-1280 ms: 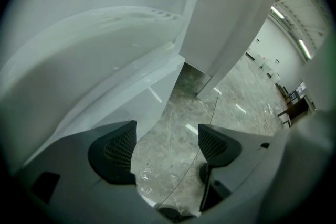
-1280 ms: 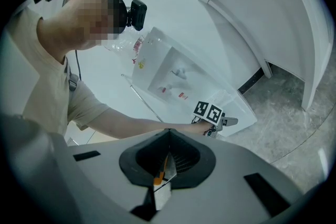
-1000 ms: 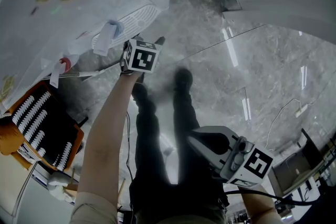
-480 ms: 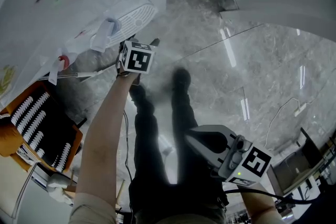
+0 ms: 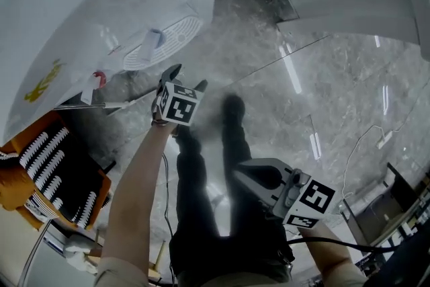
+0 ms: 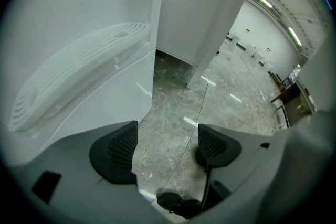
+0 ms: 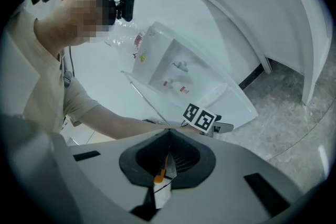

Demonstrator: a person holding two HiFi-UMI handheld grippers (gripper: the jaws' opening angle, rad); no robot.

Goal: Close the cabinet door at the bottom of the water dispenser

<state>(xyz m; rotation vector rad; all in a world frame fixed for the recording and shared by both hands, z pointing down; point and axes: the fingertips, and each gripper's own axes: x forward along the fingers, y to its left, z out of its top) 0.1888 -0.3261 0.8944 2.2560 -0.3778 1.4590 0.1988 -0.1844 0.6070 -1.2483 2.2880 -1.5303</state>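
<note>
Fingers (image 6: 113, 152) of the left gripper (image 5: 188, 76) stand apart with nothing between them, just beside the dispenser (image 5: 101, 3). Right gripper (image 5: 240, 173) hangs back at the waist, its fingers pressed together on nothing I can see. A thin edge that looks like the door (image 5: 94, 105) juts from the dispenser's foot, so the closing seems not yet done.

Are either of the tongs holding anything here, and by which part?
Nothing is held. The left tongs are open and empty; the right tongs are shut with nothing between them.
</note>
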